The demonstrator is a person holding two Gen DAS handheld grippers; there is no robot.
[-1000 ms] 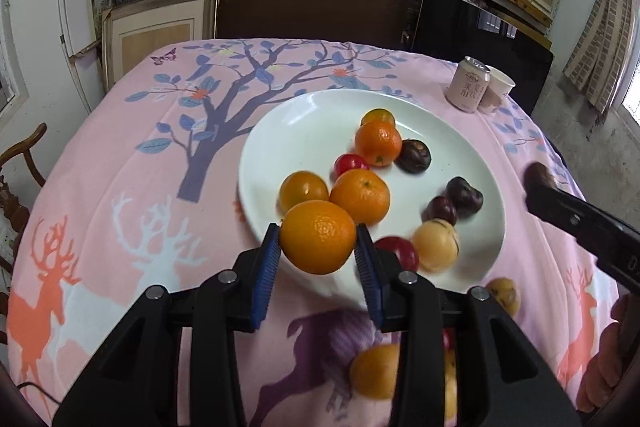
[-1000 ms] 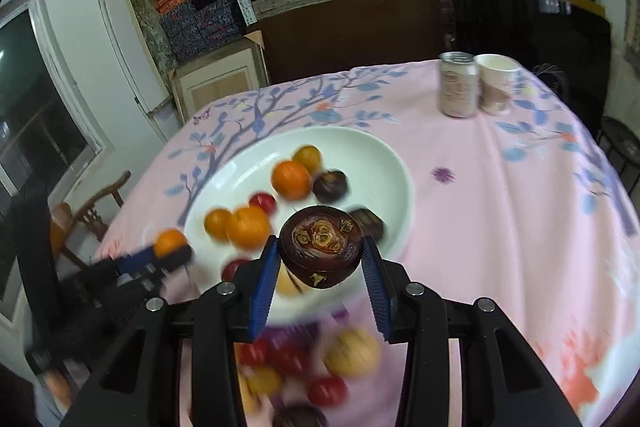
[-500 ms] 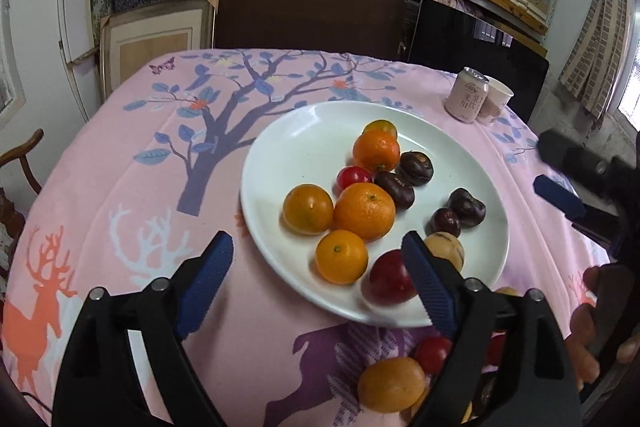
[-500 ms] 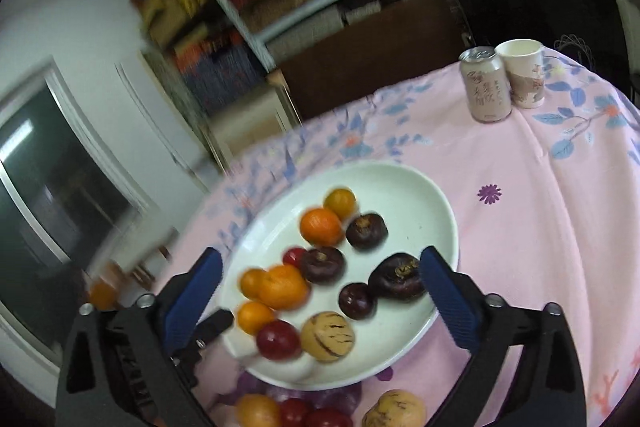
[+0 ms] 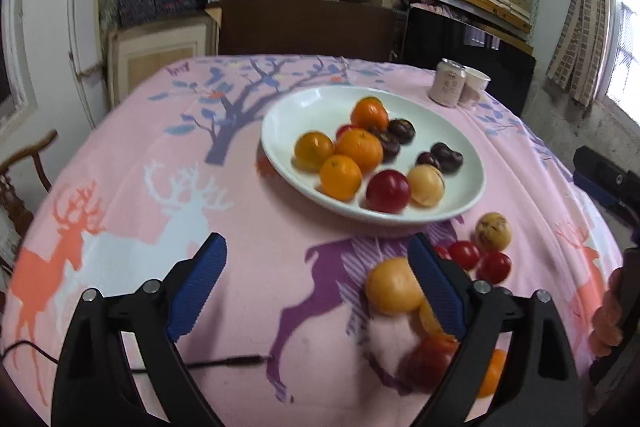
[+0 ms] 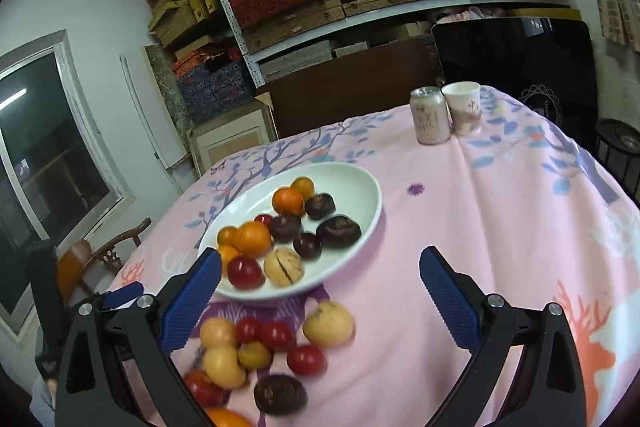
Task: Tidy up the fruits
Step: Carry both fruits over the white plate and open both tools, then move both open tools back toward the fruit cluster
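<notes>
A white plate (image 5: 304, 107) on the pink tablecloth holds several oranges (image 5: 359, 149), dark purple fruits (image 5: 401, 129), a red plum (image 5: 388, 191) and a tan fruit (image 5: 425, 185). My left gripper (image 5: 316, 247) hovers over the cloth in front of the plate. Its jaws are opening and nothing is between them. Loose fruit lies by its right finger: a yellow-orange fruit (image 5: 394, 285) and red tomatoes (image 5: 464, 254). My right gripper (image 6: 320, 259) stands open and empty, near the plate (image 6: 352, 179). Below it lie a tan fruit (image 6: 328, 323) and a dark fruit (image 6: 280, 395).
A drink can (image 5: 448, 83) and a paper cup (image 5: 474, 87) stand at the far right of the table. A thin cable (image 5: 224, 361) lies on the cloth near the front edge. A wooden chair (image 5: 24, 179) stands left of the table. Shelves of boxes fill the back wall.
Both grippers opened and let go of their fruit: the orange and the dark purple fruit now lie on the plate. Both grippers drew back from the plate toward the loose pile.
</notes>
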